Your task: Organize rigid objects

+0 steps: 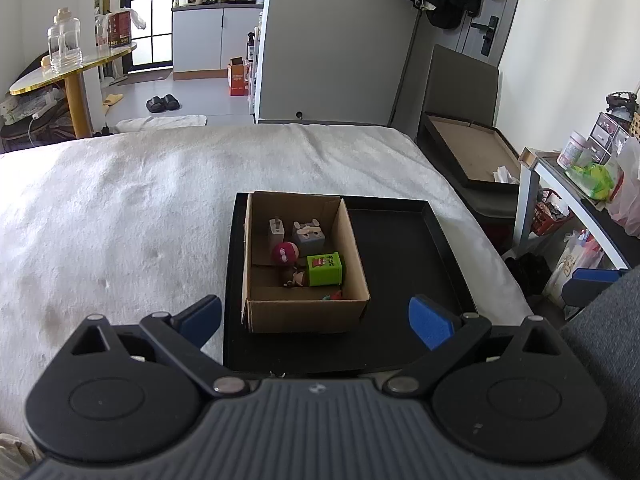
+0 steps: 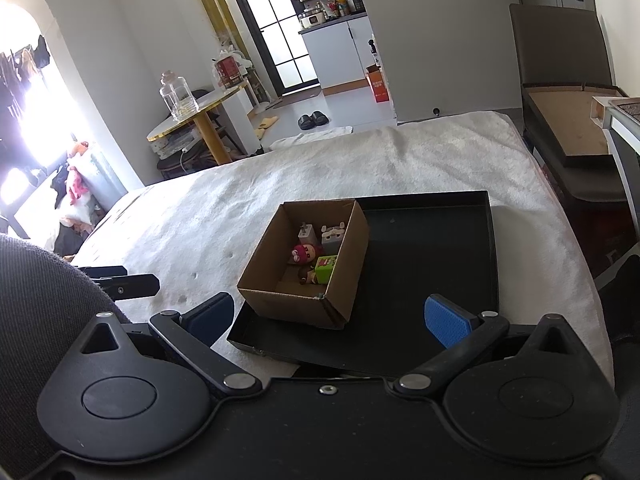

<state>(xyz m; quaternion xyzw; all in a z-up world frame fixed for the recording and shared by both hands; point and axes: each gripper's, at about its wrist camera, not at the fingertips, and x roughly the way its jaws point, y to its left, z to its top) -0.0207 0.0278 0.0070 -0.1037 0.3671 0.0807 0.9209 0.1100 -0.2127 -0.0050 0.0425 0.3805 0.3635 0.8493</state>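
- Cardboard box (image 1: 304, 264): open-topped, centre of the left wrist view, standing in the left part of a black tray (image 1: 404, 252); the right part of the tray shows bare floor.
- Green block (image 1: 325, 269): printed with a red figure, lying in the box against its right wall.
- Grey cube toy (image 1: 308, 236): face with ears, at the far end of the box, just above the green block.
- White charger plug (image 1: 276, 233): prongs up, far left corner of the box, beside the grey cube.
- Red round-headed figure (image 1: 285, 254): mid-box, left of the green block.
- Small brownish figure (image 1: 295, 279): beside the green block's near end; too small to identify.
- Left gripper (image 1: 316, 318): lower centre of its view, blue pads spread wide apart, nothing between them, near side of the box.
- Right gripper (image 2: 330, 316): lower centre of its view, likewise spread wide and empty.
- White blanket (image 1: 120, 208): beneath the tray, filling mid-frame.
- Round table (image 1: 76, 68): upper left, bearing a clear jar (image 1: 64, 40).
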